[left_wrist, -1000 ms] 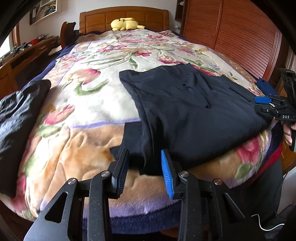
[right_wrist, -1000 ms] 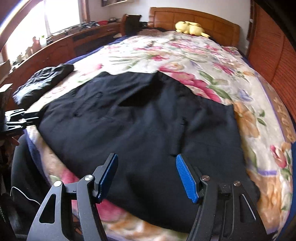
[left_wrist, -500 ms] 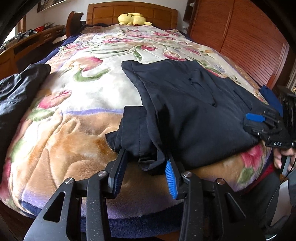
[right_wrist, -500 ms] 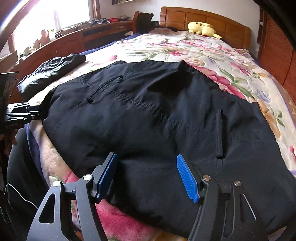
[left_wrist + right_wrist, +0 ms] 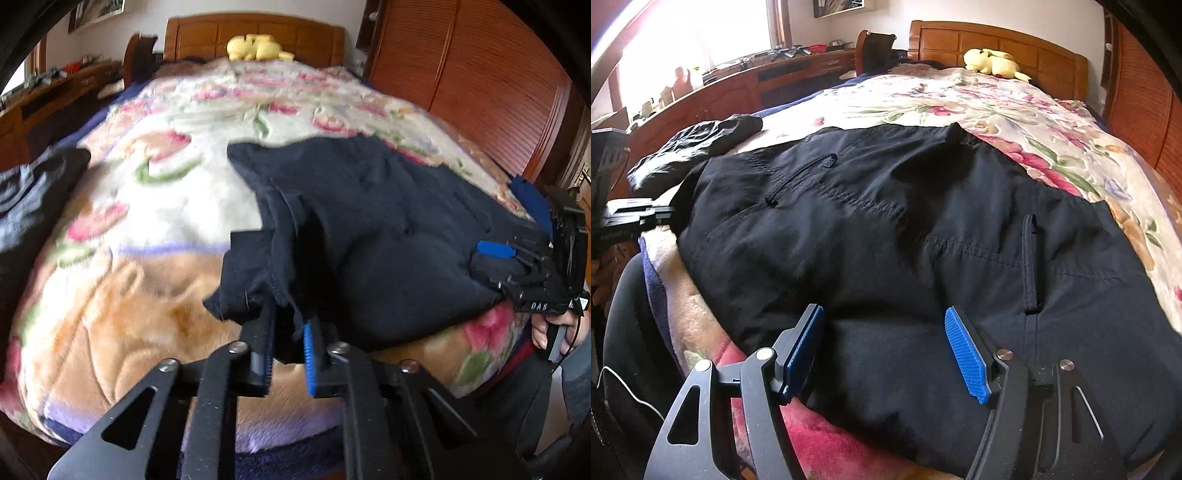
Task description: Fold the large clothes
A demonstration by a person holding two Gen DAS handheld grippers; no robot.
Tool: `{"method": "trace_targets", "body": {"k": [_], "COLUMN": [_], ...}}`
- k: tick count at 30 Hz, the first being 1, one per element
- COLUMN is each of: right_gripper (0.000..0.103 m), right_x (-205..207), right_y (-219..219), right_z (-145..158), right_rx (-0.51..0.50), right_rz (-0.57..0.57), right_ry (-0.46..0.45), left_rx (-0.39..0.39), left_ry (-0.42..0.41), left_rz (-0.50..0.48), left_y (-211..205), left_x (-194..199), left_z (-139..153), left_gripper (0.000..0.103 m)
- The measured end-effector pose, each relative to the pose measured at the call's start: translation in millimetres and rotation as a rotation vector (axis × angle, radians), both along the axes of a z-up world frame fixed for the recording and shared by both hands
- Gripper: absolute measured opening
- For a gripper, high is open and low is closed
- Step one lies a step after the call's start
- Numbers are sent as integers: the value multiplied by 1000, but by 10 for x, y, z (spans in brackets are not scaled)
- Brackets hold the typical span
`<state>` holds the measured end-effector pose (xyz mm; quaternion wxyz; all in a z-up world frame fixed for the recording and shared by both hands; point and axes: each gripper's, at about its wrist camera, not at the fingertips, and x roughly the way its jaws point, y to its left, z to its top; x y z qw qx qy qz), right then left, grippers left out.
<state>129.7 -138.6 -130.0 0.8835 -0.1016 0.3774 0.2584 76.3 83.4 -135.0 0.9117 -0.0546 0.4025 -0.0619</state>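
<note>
- Black garment lay spread across near end of the floral blanket, long axis running left to right along the near bed edge.
- Left gripper had its jaws nearly closed, pinching the bunched hem at the garment's near-left corner; cloth filled the narrow gap.
- Right gripper sat with jaws spread wide over the garment's near edge, gripping nothing; fabric lay between and just beyond its fingers.
- Judgement: the fold would turn on the far edge lying straight ahead of both tools; left held first, right needed to close.
- Second dark garment lay apart, far left.
</note>
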Motion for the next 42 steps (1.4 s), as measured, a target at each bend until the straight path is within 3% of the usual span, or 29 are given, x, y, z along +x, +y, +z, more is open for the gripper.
{"method": "trace_targets", "body": {"k": [8, 16, 20, 25, 28, 35, 37, 39, 42], "right_gripper": [70, 70, 70, 70, 70, 70, 70, 70, 70], "right_x": [-147, -400, -518, -643, -748, -812, -821, -805, -773], "right_y": [-510, -1249, -1538, -1791, -1868, -1946, -1984, -1998, -1992], "right_z": [206, 440, 486, 494, 536, 555, 579, 598, 638], "right_rx": [-2, -8, -3, 14, 33, 37, 40, 45, 57], "right_rz": [-70, -245, -312, -382, -400, -407, -410, -416, -421], "right_ry": [-7, -54, -62, -48, -56, -68, -73, -78, -91], "left_rx": [27, 33, 42, -19, -43, 15, 20, -35, -72], "left_ry": [-168, -270, -271, -246, -202, -96, -95, -116, -188], "left_rz": [-77, -277, -372, -511, -584, -605, -606, -608, -588], "left_y": [-369, -1378, -1888, -2553, -2901, -3138, -3110, -3002, -2834], "left_x": [218, 725, 977, 1050, 1049, 993, 959, 906, 795], "left_z": [670, 1127, 1246, 1376, 1307, 1037, 1073, 1210, 1497], "left_gripper": [5, 3, 3, 3, 3, 3, 8, 22, 30]}}
